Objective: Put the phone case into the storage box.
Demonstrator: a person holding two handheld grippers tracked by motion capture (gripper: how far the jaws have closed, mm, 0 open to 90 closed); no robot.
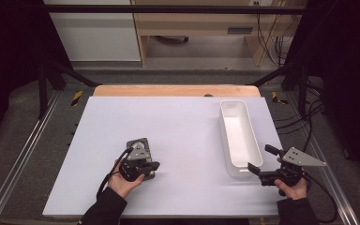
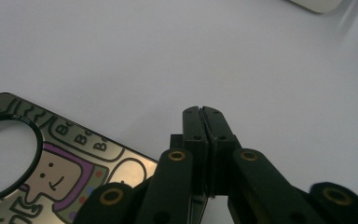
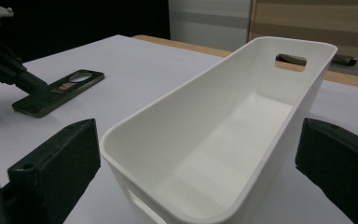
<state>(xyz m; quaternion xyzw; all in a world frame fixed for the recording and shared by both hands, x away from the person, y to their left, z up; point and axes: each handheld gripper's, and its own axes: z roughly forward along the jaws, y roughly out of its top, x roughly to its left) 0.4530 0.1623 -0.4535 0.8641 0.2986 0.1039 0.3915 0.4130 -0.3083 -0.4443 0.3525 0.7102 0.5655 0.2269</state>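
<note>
**Worktop contents: one bin, one flat plate, two grippers**

- White bin (image 1: 239, 138): empty, lengthwise along the right edge of the worktop (image 1: 178, 126).
- Flat printed plate (image 2: 51, 163): near front edge, left of centre.
- Left hand-held gripper (image 2: 202, 110): jaws clenched together, empty, over the plate's edge.
- Right hand-held gripper (image 1: 258, 159): released, jaws straddling the bin's near end.

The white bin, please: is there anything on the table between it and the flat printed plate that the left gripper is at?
Nothing visible. In the high view, bare white table separates the flat printed plate beside the left gripper from the white bin.
</note>
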